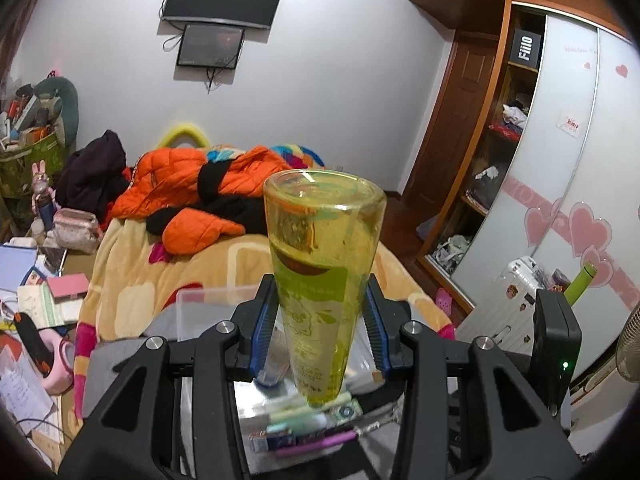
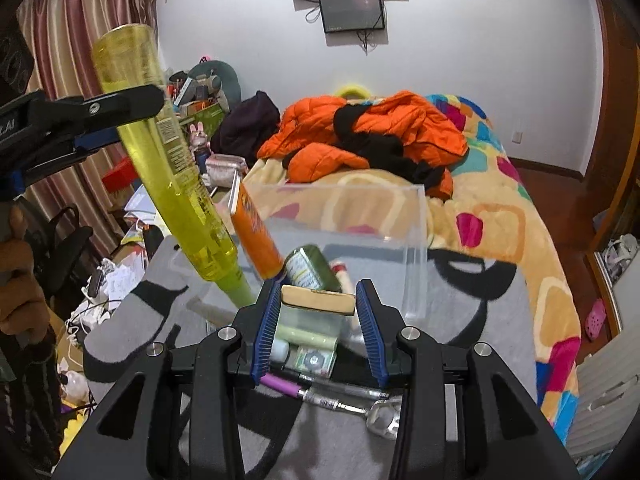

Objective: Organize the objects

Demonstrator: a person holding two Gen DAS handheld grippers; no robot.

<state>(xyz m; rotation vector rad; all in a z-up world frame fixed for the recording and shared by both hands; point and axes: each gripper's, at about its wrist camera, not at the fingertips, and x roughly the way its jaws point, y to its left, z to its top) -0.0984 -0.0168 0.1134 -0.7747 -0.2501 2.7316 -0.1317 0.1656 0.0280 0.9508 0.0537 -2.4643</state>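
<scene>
My left gripper [image 1: 320, 320] is shut on a tall yellow-green bottle [image 1: 320, 264], held cap down over the clear plastic box [image 1: 208, 304]. In the right wrist view the bottle [image 2: 172, 184] leans with its cap at the box's near left corner, and the left gripper's fingers [image 2: 120, 108] clamp its upper part. My right gripper [image 2: 318, 332] is shut on a small bottle with a tan wooden cap [image 2: 318, 300], held at the clear box [image 2: 416, 248]. An orange tube [image 2: 256, 236] and a green can [image 2: 310, 268] lie in the box.
Pens [image 2: 320, 394], a small green packet [image 2: 314, 360] and a clear piece [image 2: 382, 418] lie on the grey blanket [image 2: 460, 340] near my right gripper. An orange jacket [image 2: 368, 136] is heaped on the bed behind. A cluttered desk [image 2: 124, 248] stands left, a wardrobe [image 1: 560, 160] right.
</scene>
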